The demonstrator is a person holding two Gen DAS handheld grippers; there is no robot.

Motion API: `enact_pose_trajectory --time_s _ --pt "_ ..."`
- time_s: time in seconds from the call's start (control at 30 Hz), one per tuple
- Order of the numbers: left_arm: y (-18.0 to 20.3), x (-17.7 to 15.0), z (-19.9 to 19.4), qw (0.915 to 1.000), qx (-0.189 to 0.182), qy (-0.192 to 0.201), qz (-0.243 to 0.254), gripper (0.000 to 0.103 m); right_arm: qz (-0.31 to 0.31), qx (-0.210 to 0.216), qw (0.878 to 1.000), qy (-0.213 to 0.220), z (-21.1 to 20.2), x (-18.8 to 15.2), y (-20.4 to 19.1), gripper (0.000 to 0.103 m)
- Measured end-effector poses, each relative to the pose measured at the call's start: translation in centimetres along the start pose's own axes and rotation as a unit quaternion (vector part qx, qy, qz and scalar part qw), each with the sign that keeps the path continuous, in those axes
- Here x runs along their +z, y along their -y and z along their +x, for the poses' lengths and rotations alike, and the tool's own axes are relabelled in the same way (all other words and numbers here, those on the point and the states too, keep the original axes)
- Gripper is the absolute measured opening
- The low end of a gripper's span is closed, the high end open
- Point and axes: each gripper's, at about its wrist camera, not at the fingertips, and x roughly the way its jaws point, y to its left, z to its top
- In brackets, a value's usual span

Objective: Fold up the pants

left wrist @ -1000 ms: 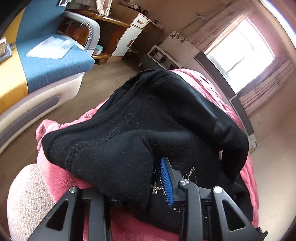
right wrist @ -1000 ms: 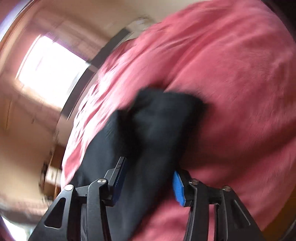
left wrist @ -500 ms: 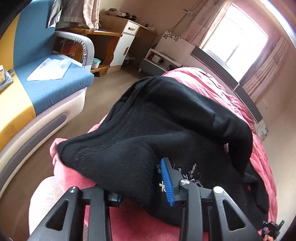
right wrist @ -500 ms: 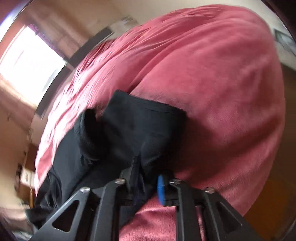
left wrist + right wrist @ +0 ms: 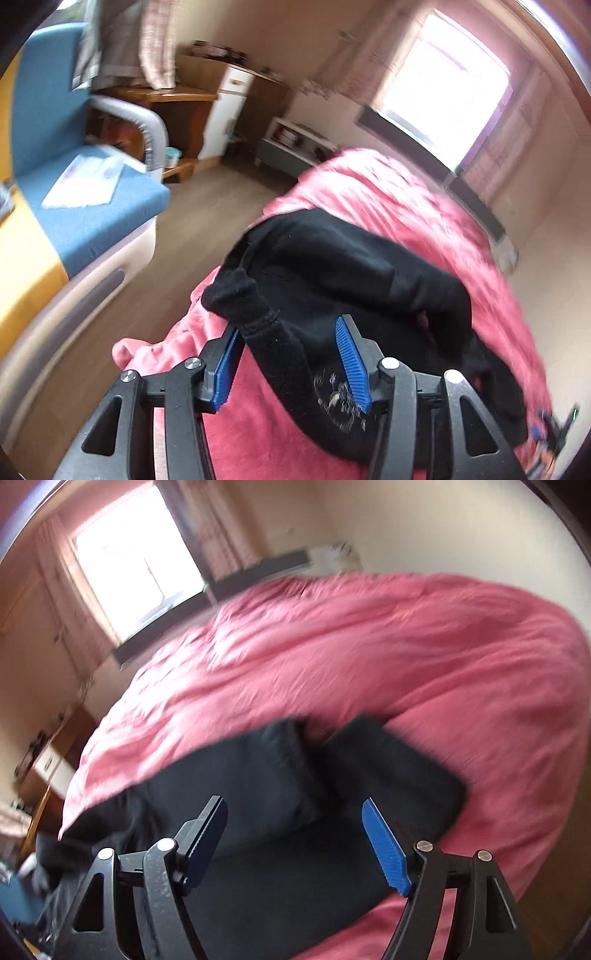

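The black pants [image 5: 354, 280] lie bunched on a pink blanket [image 5: 399, 195] over the bed. My left gripper [image 5: 288, 354] is open, its blue pads either side of the waistband end, which has a small embroidered patch [image 5: 336, 398]. In the right wrist view the pants [image 5: 280, 812] lie with both leg ends doubled over. My right gripper [image 5: 295, 834] is open just above the cloth, holding nothing.
A blue and yellow sofa [image 5: 74, 206] with a white paper stands to the left across a strip of wooden floor [image 5: 207, 199]. A wooden desk [image 5: 166, 99] and white cabinet [image 5: 229, 107] stand at the back. The pink blanket [image 5: 369, 646] stretches far toward the window.
Both grippers have opened and let go of the pants. The left one has pulled back and the raised cloth has dropped onto the bed. The right one lifted away from the leg ends.
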Motion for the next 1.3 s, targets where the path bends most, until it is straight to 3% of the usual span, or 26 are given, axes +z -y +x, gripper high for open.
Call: enact_pose_trajectory --time_s 0.07,0.23,0.3,0.4,0.53,0.6,0.67,0.7,0.8,0.93,1.07,1.2,1.27,1.3 --pt "-1.0 -0.4 -0.8 0.9992 0.038 -0.003 0.015 0.052 -0.011 -0.002 1.000 -0.018 1.2 -0.3 -0.8 0.077" --pt "-6.6 -0.9 -4.0 0.9896 0.126 0.047 -0.052 0.052 0.009 0.004 0.999 -0.045 1.3 -0.8 -0.3 0.077" --pt "-6.8 -0.2 -3.5 0.9860 0.149 0.042 -0.061 0.052 0.019 0.012 0.999 -0.045 0.8 -1.2 -0.7 0.077" --pt "-5.1 1.2 -1.9 0.9926 0.091 0.049 -0.064 0.056 0.028 -0.007 0.998 -0.055 1.3 -1.2 -0.6 0.077" --pt "-0.2 3.1 2.8 0.9984 0.046 0.032 -0.012 0.059 0.090 0.020 0.994 -0.051 2.2 -1.1 0.8 0.077" --pt "2.4 4.0 5.5 0.9994 0.029 0.013 0.013 0.059 0.120 0.055 0.990 -0.042 2.5 -0.8 1.2 0.063" --pt "5.1 4.7 7.9 0.9990 0.022 -0.006 0.039 0.059 0.127 0.083 0.986 -0.067 3.7 -0.2 0.9 0.014" --pt "6.2 5.1 9.0 0.9986 0.018 -0.016 0.048 0.059 0.124 0.081 0.986 -0.078 4.2 0.0 0.7 0.008" --pt "9.2 5.6 11.4 0.9968 -0.003 -0.037 0.071 0.059 0.125 0.114 0.982 -0.083 4.1 1.2 -0.1 0.008" --pt "12.2 5.6 13.3 0.9921 0.011 -0.031 0.121 0.059 0.162 0.179 0.970 -0.019 0.7 3.7 0.3 0.007" --pt "13.0 5.3 15.1 0.9890 0.032 -0.022 0.143 0.059 0.242 0.222 0.944 0.036 -2.3 5.0 2.7 0.007" --pt "12.5 4.7 16.4 0.9883 0.044 -0.030 0.143 0.059 0.310 0.285 0.903 0.087 -4.3 5.1 4.2 0.007" --pt "11.5 4.2 16.6 0.9892 0.054 -0.028 0.133 0.059 0.330 0.282 0.895 0.099 -4.5 5.2 4.4 0.007" --pt "11.2 4.0 16.7 0.9897 0.056 -0.028 0.129 0.059 0.330 0.268 0.900 0.101 -4.4 5.3 4.6 0.007"
